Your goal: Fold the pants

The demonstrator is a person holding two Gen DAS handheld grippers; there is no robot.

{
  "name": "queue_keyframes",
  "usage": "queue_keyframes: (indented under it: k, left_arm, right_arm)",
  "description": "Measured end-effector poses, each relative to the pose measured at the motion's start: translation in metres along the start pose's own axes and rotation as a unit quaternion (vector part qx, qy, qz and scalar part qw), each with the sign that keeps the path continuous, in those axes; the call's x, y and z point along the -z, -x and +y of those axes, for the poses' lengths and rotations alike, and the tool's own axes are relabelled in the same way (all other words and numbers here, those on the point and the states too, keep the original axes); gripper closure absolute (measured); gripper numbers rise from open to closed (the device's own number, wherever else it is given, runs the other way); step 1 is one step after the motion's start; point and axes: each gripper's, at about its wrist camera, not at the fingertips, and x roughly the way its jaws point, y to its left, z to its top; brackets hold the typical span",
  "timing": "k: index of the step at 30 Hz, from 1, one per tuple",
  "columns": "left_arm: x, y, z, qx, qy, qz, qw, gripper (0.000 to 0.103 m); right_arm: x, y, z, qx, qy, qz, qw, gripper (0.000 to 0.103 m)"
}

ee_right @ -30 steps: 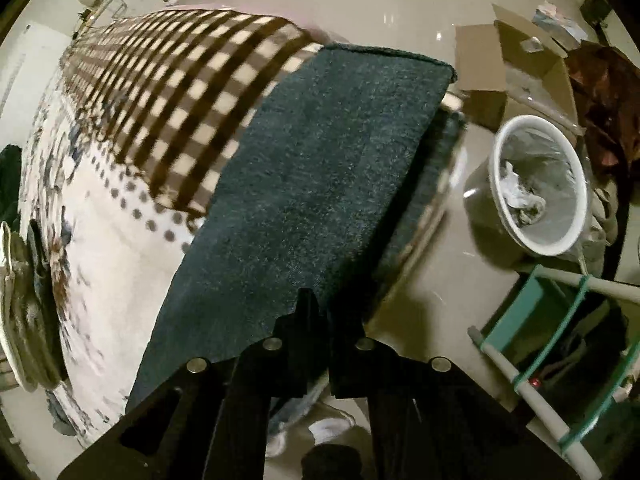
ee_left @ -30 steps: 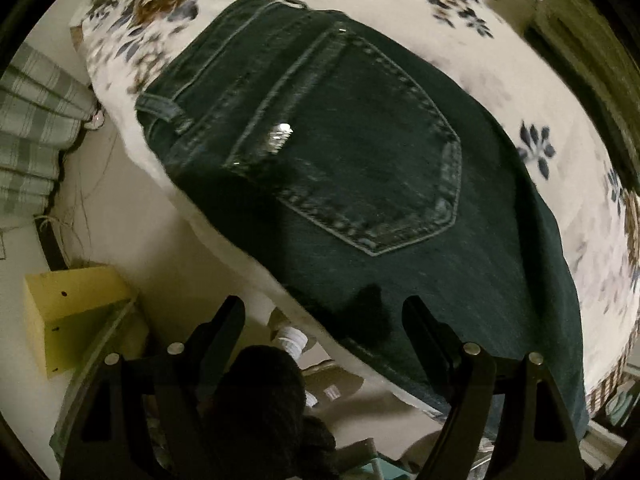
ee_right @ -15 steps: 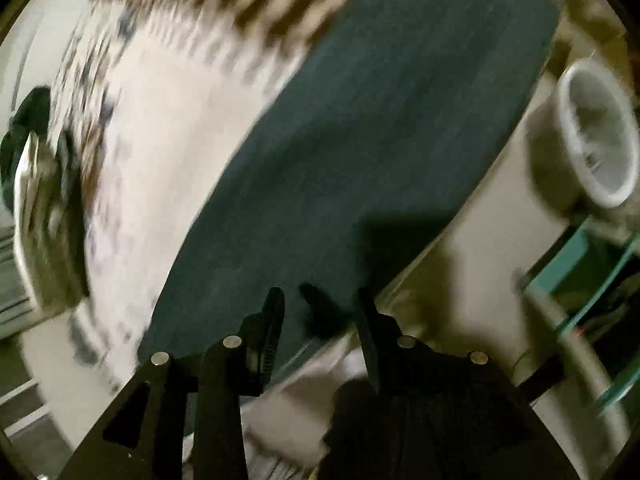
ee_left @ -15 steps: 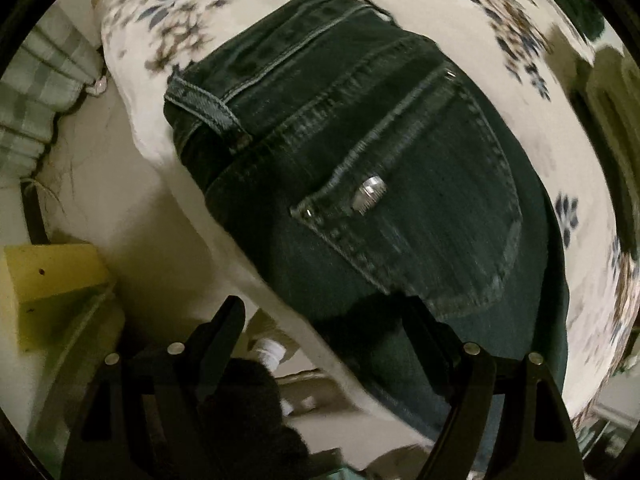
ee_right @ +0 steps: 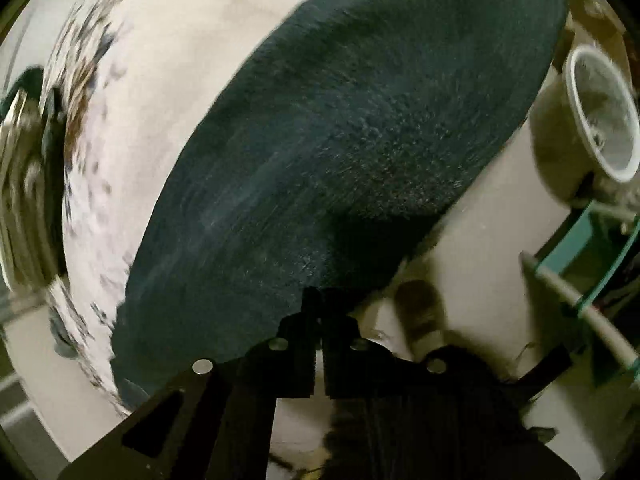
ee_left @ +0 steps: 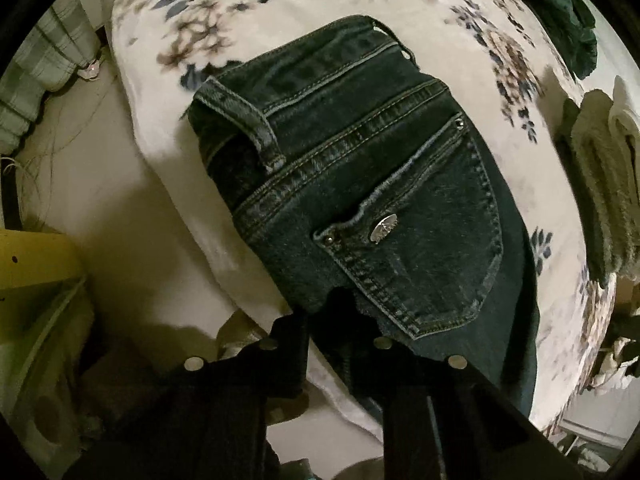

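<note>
Dark blue jeans [ee_left: 360, 184] lie on a floral bedspread [ee_left: 460, 52], back pocket up, waistband toward the far left. My left gripper [ee_left: 340, 312] is shut on the near edge of the jeans just below the back pocket. In the right wrist view the jeans leg [ee_right: 360, 140] stretches away over the bed edge. My right gripper [ee_right: 320, 312] is shut on the near edge of that leg.
A yellow box [ee_left: 36, 256] sits on the floor at left. Folded towels [ee_left: 600, 184] lie on the bed at right, with a dark green cloth [ee_left: 560, 12] behind. A white bin [ee_right: 600, 116] and a teal frame [ee_right: 580, 256] stand on the floor at right.
Both grippers moved in toward the jeans and closed from open onto the near edge. The right one had been shut a second ago, then opened.
</note>
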Motion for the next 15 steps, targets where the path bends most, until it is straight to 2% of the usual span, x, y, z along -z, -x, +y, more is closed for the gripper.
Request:
queue_keyframes:
  k: [5, 7, 11, 14, 15]
  left_arm:
    - [-0.005, 0.008, 0.013, 0.0, 0.001, 0.017, 0.9999, 0.093]
    - [-0.004, -0.002, 0.018, -0.004, -0.002, 0.028, 0.9996, 0.092]
    - [-0.011, -0.008, 0.024, 0.002, 0.008, 0.048, 0.9988, 0.089]
    - [-0.01, 0.013, 0.023, 0.008, 0.004, 0.049, 0.9987, 0.089]
    - [-0.01, 0.026, 0.021, -0.001, -0.006, 0.042, 0.9991, 0.088]
  right_arm:
    - [0.003, 0.01, 0.001, 0.018, 0.011, 0.014, 1.0, 0.103]
    - [-0.006, 0.012, -0.012, 0.053, 0.014, 0.003, 0.998, 0.103]
    - [-0.02, 0.004, -0.021, 0.037, 0.007, 0.041, 0.998, 0.102]
    - [-0.012, 0.02, 0.015, 0.063, 0.085, 0.043, 0.993, 0.092]
    - [-0.006, 0.025, 0.034, 0.063, 0.111, 0.052, 0.99, 0.078]
